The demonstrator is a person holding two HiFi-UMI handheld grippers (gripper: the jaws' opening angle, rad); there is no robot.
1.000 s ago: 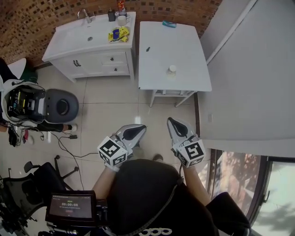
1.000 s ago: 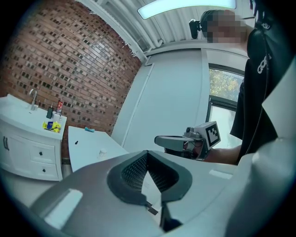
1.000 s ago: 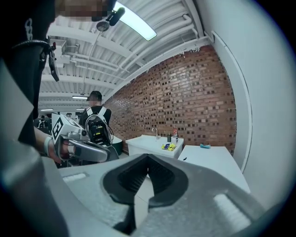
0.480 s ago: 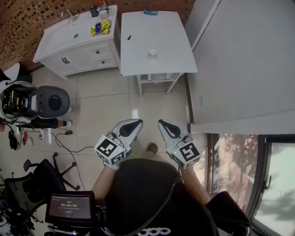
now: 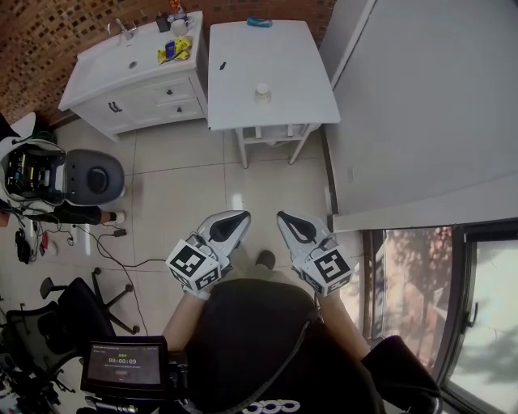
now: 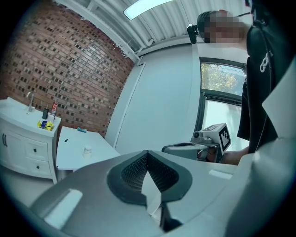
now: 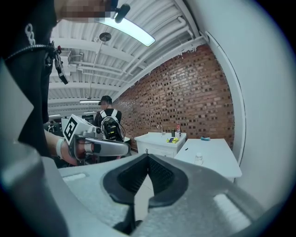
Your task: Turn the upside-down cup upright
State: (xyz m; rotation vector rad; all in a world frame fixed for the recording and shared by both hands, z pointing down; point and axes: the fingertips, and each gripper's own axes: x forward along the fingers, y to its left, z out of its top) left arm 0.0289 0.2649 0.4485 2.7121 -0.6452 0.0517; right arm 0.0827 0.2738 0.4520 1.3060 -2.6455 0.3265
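Observation:
A small white cup stands upside down on the white table, far ahead of me across the tiled floor. It shows as a pale speck, the cup, in the left gripper view, and the cup again in the right gripper view. My left gripper and right gripper are held side by side near my body, over the floor, both shut with nothing between the jaws. Each points towards the table.
A white sink cabinet with bottles and a yellow item stands left of the table against the brick wall. A blue object and a small dark object lie on the table. A grey wall panel runs along the right. Office chairs and cables occupy the floor at left.
The table and cabinet have shifted left and up in the head view, mostly in the first half second. Both grippers stay shut and side by side.

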